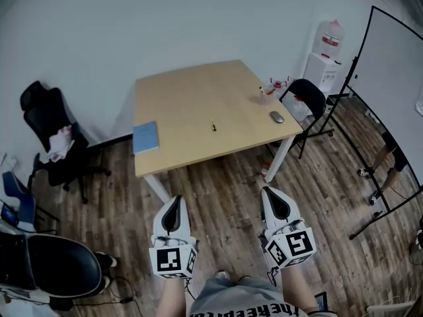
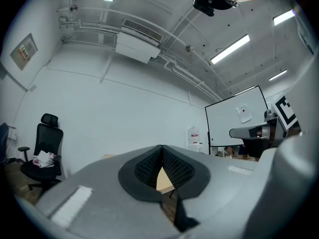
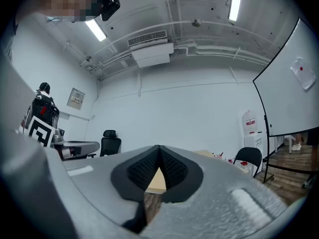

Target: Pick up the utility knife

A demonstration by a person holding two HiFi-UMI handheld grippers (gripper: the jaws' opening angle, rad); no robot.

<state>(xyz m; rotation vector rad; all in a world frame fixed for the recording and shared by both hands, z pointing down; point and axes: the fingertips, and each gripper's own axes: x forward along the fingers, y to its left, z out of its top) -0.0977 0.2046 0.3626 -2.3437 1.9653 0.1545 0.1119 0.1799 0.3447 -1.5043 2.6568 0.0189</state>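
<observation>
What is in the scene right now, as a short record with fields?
Table: light wood, ahead of both tools
Utility knife: small, near the table's middle, untouched
Notebook: blue, at table's left edge
Computer mouse: near table's right edge
Left tool: shut, empty, over the floor
Right tool: shut, empty, over the floor

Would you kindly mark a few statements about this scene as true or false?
1. The knife lies on the table. True.
2. The left gripper holds the knife. False: it is shut and empty.
3. A blue book lies near the table's left edge. True.
4. The right gripper hangs over the table. False: it is over the floor, short of the table.
</observation>
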